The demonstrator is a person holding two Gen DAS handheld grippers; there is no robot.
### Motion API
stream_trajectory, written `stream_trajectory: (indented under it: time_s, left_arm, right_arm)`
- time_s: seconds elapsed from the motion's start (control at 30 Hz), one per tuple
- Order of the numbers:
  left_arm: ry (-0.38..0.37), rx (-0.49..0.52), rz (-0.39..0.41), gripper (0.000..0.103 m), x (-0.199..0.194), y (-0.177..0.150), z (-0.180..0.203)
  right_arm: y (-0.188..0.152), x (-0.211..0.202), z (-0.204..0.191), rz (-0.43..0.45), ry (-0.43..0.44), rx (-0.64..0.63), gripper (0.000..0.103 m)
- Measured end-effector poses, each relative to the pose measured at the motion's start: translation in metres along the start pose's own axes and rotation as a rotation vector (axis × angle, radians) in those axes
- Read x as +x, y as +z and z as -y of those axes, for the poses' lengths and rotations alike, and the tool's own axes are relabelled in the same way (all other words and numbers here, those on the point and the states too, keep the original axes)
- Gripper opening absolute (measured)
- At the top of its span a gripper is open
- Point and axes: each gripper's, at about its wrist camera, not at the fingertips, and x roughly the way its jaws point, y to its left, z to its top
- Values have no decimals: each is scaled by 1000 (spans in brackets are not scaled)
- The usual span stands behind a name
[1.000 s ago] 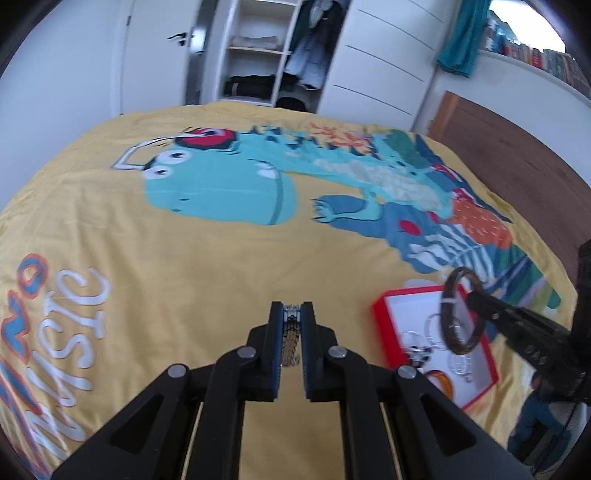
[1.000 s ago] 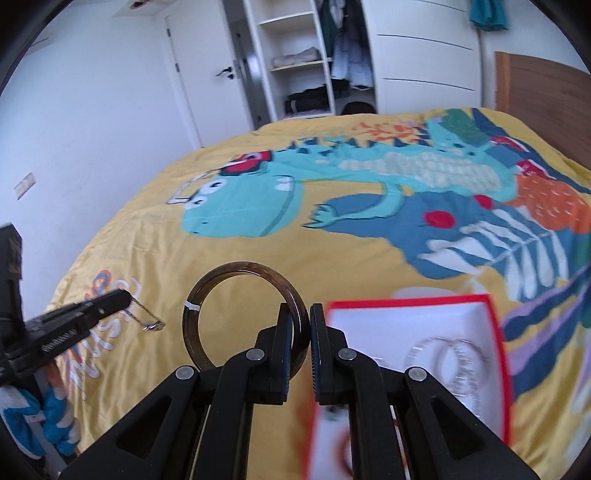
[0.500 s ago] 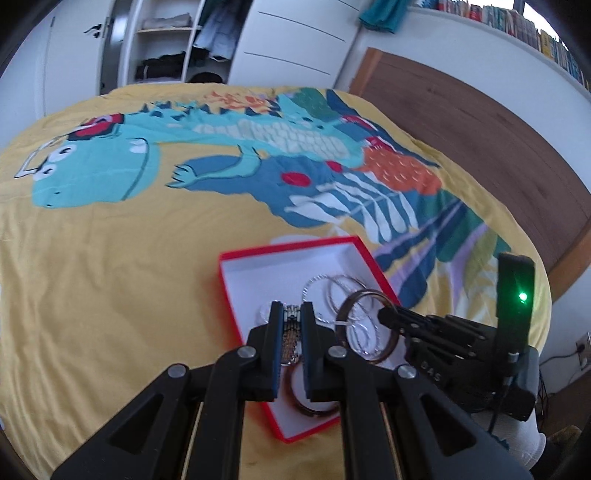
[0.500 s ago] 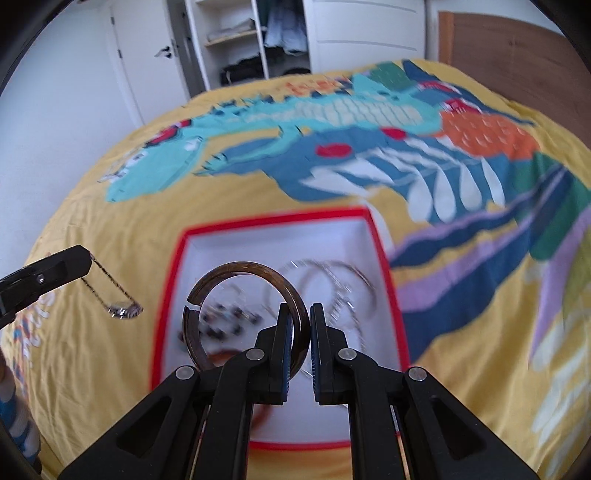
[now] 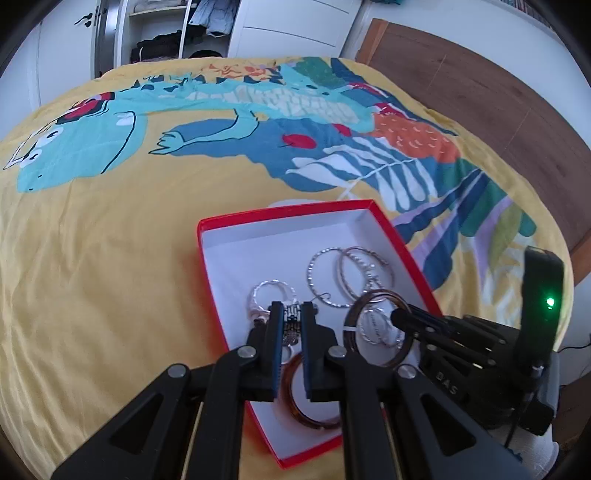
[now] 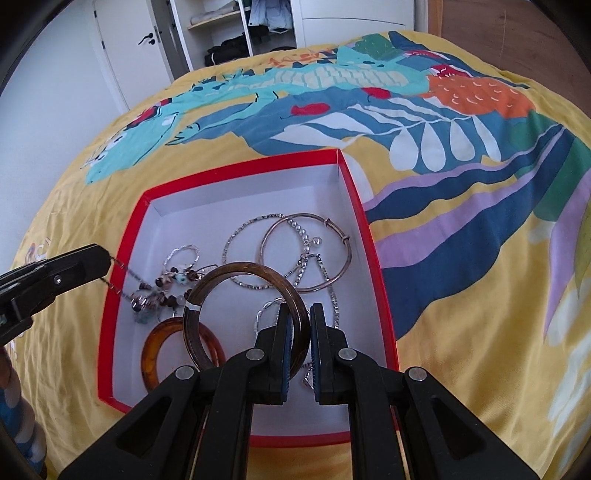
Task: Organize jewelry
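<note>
A red box with a white inside (image 5: pixel 207 258) (image 6: pixel 122 273) lies on the yellow bedspread and holds several silver bangles (image 6: pixel 306 254), an amber bangle (image 6: pixel 155 350) and beaded pieces. My right gripper (image 6: pixel 297 325) is shut on a dark brown bangle (image 6: pixel 236 269), held upright just above the box's near half; it also shows in the left wrist view (image 5: pixel 369 299). My left gripper (image 5: pixel 291 321) is shut on a thin chain (image 6: pixel 122 269) that hangs over the box's left side down to the beaded pieces.
The bed carries a yellow cover with a blue dinosaur print (image 5: pixel 92 140). A wooden headboard (image 5: pixel 480 96) runs along the right. An open wardrobe (image 5: pixel 162 33) and a white door stand beyond the bed's far edge.
Both grippers have moved lower and closer over the red box. The brown bangle has tilted and now hangs just above the box floor. The chain now reaches into the box.
</note>
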Motion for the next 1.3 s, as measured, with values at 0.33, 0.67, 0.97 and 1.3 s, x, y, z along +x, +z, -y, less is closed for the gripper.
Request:
stream_trajectory:
  time_s: [0.33,0.67,0.97,1.3]
  left_arm:
    - [48,-2,-44,8,22,-10,-5]
    - [56,-16,-50,10,18,-12,-12]
    - [58,4,-7,21,-27,-17,2]
    - [135,-21,70,36,-104,-37,2]
  right_arm:
    - [-3,14,2,-32,-21,-5,9]
    - [-5,5,2,-20,-31,13,25]
    - [-7,-40,-12,52,-15,35,40]
    - [-24,-103,-50,133,6,33,64]
